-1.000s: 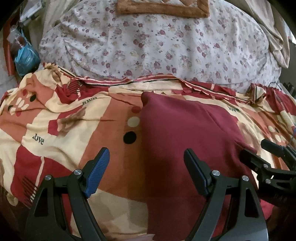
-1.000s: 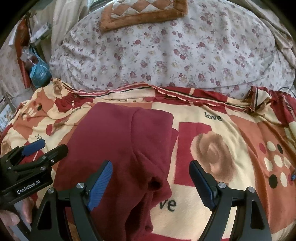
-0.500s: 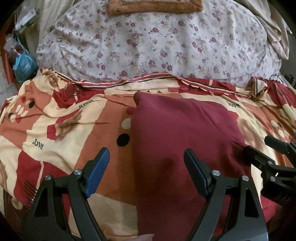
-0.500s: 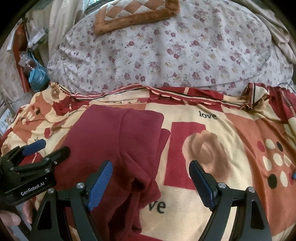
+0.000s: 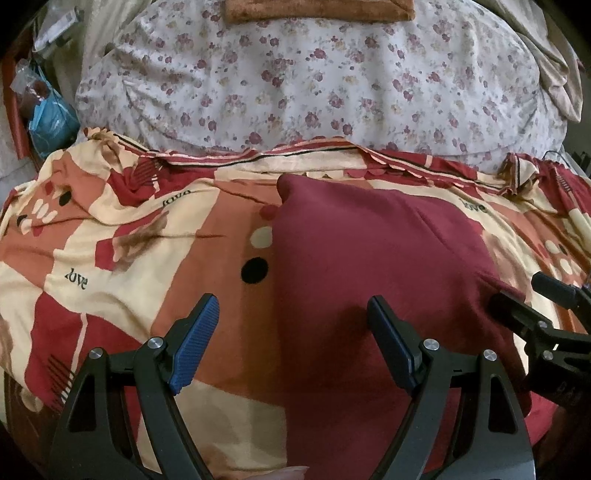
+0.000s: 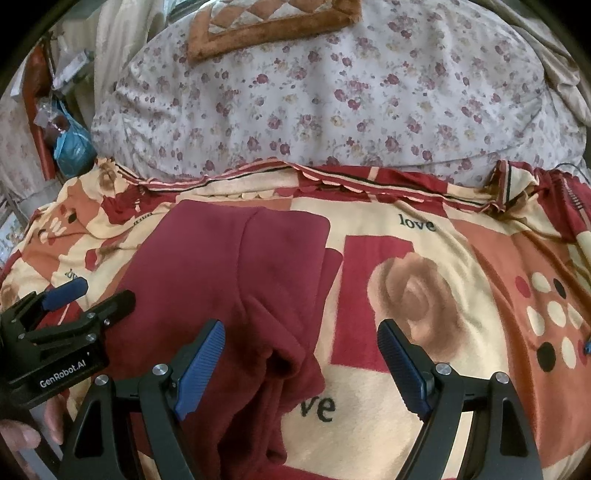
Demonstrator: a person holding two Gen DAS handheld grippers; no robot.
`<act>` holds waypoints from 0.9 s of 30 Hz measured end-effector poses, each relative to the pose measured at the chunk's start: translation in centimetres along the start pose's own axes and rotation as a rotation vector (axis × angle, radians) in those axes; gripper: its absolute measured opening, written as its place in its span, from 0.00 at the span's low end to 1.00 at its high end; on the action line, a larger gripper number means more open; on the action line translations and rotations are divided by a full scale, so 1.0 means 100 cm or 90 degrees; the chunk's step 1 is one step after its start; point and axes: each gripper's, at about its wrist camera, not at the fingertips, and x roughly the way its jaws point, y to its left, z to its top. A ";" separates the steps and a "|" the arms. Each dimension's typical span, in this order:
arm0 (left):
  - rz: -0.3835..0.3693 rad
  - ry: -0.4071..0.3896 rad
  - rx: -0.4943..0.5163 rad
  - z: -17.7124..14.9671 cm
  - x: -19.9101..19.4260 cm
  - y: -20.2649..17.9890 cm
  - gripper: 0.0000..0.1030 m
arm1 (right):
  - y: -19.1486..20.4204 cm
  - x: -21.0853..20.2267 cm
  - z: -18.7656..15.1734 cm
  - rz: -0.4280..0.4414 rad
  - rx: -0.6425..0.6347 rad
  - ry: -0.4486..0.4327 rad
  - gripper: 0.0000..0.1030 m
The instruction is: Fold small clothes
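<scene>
Lying on the patterned blanket (image 5: pixel 122 258), the maroon garment (image 5: pixel 362 266) runs lengthwise from the near edge of the blanket toward the floral quilt (image 5: pixel 314 81), its far end stopping just short of the blanket's scalloped border (image 5: pixel 332 158). In the right wrist view the garment (image 6: pixel 221 280) shows a long seam or fold line along that same axis, a second layer peeking out along its right side, and a bunched, rumpled fold near the bottom, just left of the printed "love".

The left gripper (image 5: pixel 293 339) is spread wide and holds nothing; its right finger sits over the garment, its left finger over the blanket, so the garment's left edge passes between them. The right gripper (image 6: pixel 301 354) is likewise spread wide and empty, its left finger over the garment's bunched fold and its right finger over the blanket beside the brown rose print (image 6: pixel 417 299). Whether any finger touches cloth cannot be told.

Each gripper shows in the other's view: the right gripper (image 5: pixel 532 310) at the garment's right side, the left gripper (image 6: pixel 81 299) at its left side. A brown bordered cushion (image 6: pixel 273 18) lies on the quilt, and a blue bag (image 5: pixel 51 122) sits left of the quilt.
</scene>
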 end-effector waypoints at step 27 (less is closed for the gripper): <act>-0.017 -0.002 -0.022 0.000 0.000 0.008 0.80 | 0.024 0.003 0.002 -0.016 -0.031 0.011 0.80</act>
